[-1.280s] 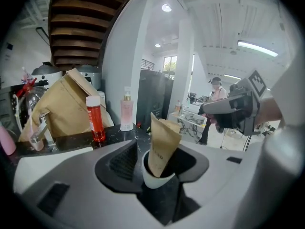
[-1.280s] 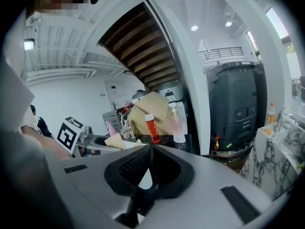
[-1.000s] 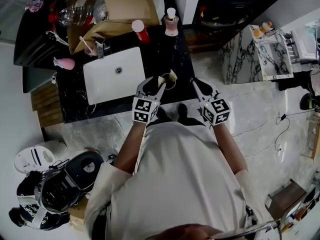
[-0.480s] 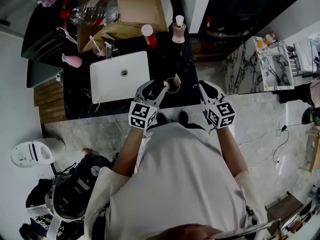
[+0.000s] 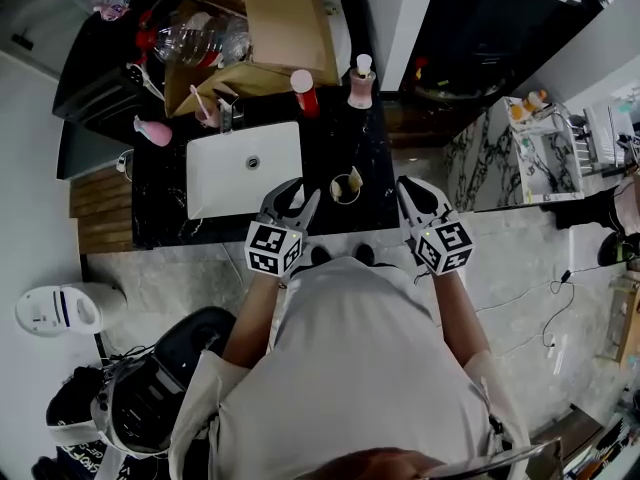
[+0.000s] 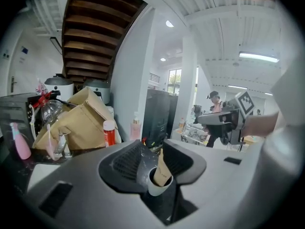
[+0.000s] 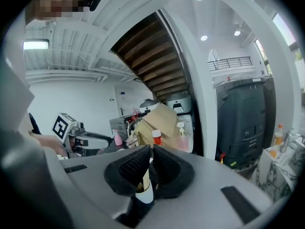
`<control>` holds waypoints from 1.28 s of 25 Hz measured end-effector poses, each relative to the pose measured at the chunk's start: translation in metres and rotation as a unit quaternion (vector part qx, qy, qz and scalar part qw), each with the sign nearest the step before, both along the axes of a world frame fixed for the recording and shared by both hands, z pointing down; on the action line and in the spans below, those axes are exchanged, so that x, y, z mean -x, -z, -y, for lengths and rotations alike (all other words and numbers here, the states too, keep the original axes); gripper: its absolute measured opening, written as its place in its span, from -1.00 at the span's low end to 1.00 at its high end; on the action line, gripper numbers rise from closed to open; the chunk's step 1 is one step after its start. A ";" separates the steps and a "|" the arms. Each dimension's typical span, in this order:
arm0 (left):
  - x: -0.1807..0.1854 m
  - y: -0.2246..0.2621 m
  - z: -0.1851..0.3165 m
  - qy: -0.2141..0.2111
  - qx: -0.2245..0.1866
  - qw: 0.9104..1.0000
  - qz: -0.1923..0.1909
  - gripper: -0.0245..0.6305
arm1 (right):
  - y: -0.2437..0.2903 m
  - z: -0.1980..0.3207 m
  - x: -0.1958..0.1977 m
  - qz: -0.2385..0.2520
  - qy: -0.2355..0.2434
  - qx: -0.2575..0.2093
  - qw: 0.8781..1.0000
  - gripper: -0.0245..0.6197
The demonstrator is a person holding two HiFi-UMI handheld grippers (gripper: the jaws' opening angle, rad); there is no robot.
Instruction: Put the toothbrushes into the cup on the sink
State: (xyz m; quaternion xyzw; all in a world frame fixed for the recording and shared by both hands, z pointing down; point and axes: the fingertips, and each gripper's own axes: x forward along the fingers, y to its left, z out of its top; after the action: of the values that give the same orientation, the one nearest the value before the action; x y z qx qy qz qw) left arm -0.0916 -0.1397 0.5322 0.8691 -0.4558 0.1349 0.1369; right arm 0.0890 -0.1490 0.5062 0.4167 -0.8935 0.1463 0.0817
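A small white cup [image 5: 345, 186] stands on the black counter [image 5: 370, 138] just right of the white sink [image 5: 245, 166], with tan toothbrush handles [image 6: 162, 168] standing in it. My left gripper [image 5: 302, 192] hovers at the counter's front edge, left of the cup and apart from it. Its jaws are closing with nothing between them. In the left gripper view the cup [image 6: 159, 181] shows beyond the gap of the left gripper [image 6: 151, 152]. My right gripper [image 5: 413, 188] is shut and empty to the right of the cup. The right gripper view frames the cup [image 7: 143, 193] past the right gripper [image 7: 150, 152].
Behind the sink stand a faucet [image 5: 225, 114], a pink bottle [image 5: 153, 131], a red can [image 5: 303, 93] and a pink pump bottle [image 5: 362, 83]. A cardboard box [image 5: 270, 18] and clear plastic bottles [image 5: 195, 40] fill the back. Marble floor lies below the counter edge.
The left gripper has drawn back from the cup toward the person, leaving the toothbrushes in it, and its jaws have narrowed. The right gripper stayed shut beside the cup.
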 end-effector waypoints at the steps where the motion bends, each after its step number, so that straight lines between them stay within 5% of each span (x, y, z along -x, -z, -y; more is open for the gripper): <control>1: 0.002 0.004 0.000 0.003 -0.002 1.000 -0.002 -0.48 | 0.003 0.000 0.001 0.000 0.002 -0.004 1.000 -0.79; 16: 0.011 0.048 -0.008 0.009 -0.037 0.999 -0.025 -0.89 | 0.038 0.000 0.009 0.021 0.020 -0.053 0.998 -0.82; 32: 0.019 0.055 -0.015 0.019 -0.042 0.998 -0.030 -0.90 | 0.047 -0.006 0.019 0.016 0.042 -0.065 0.997 -0.83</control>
State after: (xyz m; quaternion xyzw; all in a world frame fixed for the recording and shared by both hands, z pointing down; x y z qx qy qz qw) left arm -0.1109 -0.1243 0.4774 0.8689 -0.4731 0.0868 0.1168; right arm 0.0697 -0.1431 0.4590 0.3809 -0.9190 0.0907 0.0458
